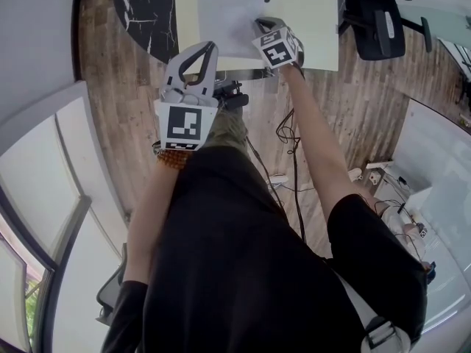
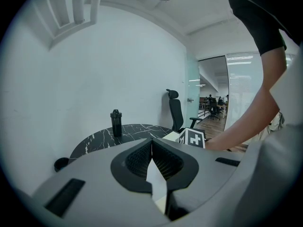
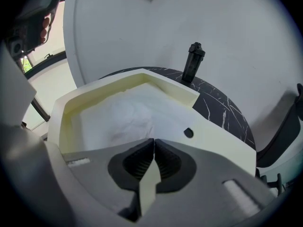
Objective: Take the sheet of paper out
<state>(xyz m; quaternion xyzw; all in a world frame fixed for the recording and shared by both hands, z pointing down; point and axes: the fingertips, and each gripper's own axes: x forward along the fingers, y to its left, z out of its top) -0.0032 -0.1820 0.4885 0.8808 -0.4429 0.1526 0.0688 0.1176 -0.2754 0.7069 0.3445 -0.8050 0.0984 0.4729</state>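
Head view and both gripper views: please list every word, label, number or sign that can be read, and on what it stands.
No readable text in any view.
On the left marker cube and the right marker cube: black-and-white square patterns only, no letters or numbers.
On the sheet of paper: no print shows.
On the bottle: no label can be made out.

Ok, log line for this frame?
left claw: shut, empty, away from tray | right claw: shut, over tray | sheet of paper: lying in tray
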